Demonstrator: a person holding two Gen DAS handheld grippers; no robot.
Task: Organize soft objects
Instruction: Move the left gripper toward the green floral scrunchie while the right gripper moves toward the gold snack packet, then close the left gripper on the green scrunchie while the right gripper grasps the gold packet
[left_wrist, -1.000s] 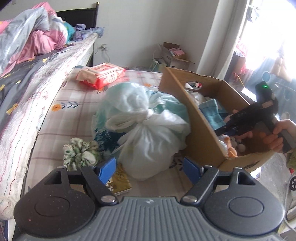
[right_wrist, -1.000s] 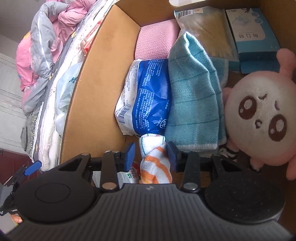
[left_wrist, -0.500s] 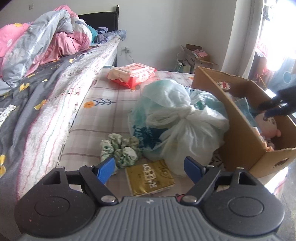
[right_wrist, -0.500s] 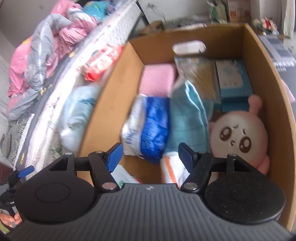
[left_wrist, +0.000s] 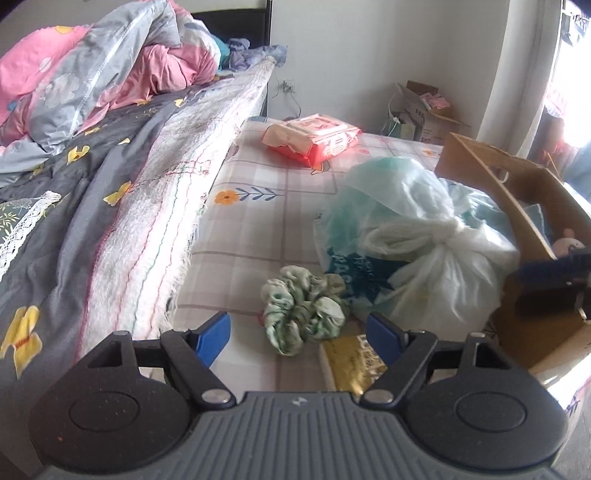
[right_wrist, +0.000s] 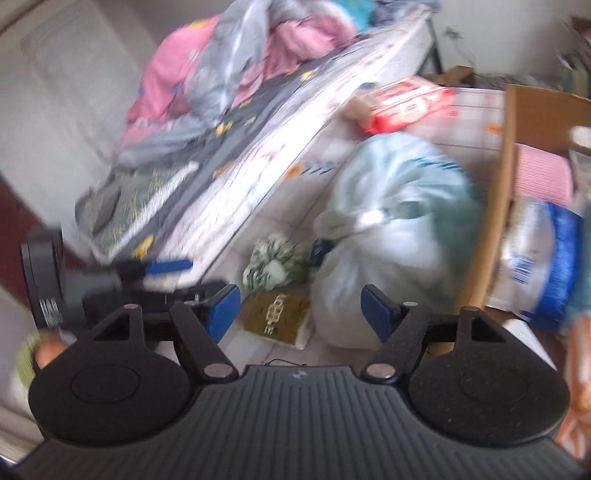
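Hovering with jaws wide and empty, the left gripper (left_wrist: 299, 334) faces the green scrunchie (left_wrist: 304, 308), probably light and squashy, best pinched across its bunched middle.

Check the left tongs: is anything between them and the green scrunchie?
Nothing visible. The left tongs are open with the scrunchie lying just ahead on the checked sheet. The tied bag sits beside it on the right, the gold packet below it.
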